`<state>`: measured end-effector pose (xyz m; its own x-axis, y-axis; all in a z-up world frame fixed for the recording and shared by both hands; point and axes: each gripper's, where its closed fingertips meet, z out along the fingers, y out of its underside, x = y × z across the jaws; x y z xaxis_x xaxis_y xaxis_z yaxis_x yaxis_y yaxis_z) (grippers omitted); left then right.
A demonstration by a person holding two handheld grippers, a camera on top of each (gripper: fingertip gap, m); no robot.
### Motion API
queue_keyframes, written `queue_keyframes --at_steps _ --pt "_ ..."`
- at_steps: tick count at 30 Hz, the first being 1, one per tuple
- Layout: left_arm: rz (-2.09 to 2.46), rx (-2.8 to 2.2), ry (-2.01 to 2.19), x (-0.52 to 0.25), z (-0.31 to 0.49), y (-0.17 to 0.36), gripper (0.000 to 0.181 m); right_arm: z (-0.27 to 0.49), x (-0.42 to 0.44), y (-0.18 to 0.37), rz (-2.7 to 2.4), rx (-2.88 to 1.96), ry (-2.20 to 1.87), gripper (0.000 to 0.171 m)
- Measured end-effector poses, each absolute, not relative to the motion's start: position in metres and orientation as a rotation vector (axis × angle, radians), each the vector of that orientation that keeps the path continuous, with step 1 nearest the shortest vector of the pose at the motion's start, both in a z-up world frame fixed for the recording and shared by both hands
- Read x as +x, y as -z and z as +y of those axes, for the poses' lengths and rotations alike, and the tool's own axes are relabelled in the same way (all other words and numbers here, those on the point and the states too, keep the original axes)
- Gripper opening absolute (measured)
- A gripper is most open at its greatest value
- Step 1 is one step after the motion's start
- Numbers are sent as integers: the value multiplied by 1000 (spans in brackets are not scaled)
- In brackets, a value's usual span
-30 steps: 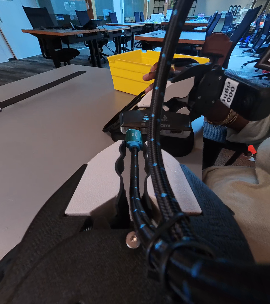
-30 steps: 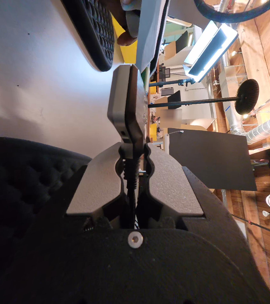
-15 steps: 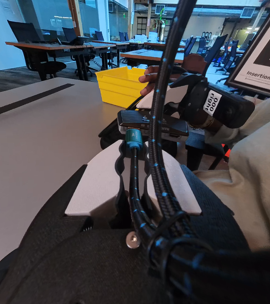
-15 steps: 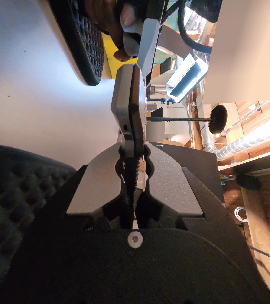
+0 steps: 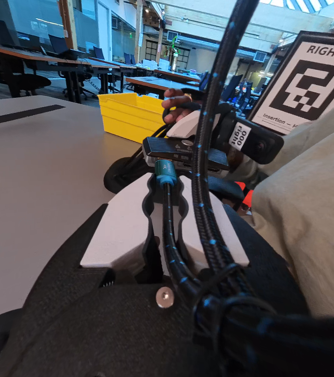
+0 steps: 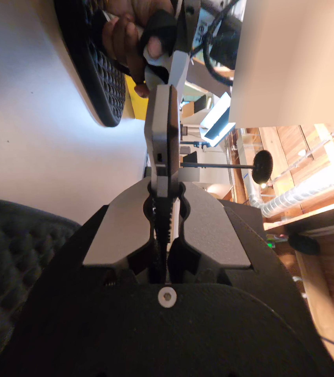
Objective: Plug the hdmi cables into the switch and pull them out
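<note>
The black-topped, grey-sided HDMI switch (image 5: 174, 148) is held in the air above the table edge. My right gripper (image 5: 184, 142) is shut on its far end; in the right wrist view (image 6: 163, 187) the switch (image 6: 160, 132) stands edge-on between the jaws. A teal HDMI plug (image 5: 164, 168) sits in a port on the near side. My left gripper (image 5: 165, 181) is shut on that plug's boot, and its black braided cable (image 5: 169, 220) runs back between the fingers. A second, thicker braided cable (image 5: 202, 163) crosses in front.
A grey table (image 5: 39, 163) lies to the left with a yellow bin (image 5: 129, 116) at its far edge. A framed marker board (image 5: 308, 87) stands at the right. A beige sleeve (image 5: 304, 204) fills the right side. A black dimpled pad (image 6: 100, 71) lies by the table edge.
Both grippers and the switch have moved together to the right, toward the marker board. The teal plug stays in the switch and both grips are unchanged.
</note>
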<state>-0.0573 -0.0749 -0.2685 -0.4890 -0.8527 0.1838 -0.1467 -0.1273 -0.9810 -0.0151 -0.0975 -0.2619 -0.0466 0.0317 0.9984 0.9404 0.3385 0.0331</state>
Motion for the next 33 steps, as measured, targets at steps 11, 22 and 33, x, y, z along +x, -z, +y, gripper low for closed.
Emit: queue_keyframes --at_steps 11,22,33 --pt "1614 -1088 1720 -62 -80 265 21 -102 -30 252 -1548 -888 932 22" --pt "1552 -1123 1634 -55 -71 264 21 -97 -30 250 -1520 -895 977 22" --pt "1443 -1146 1591 -47 -58 255 40 -88 -18 249 -1383 -1012 1012 23"
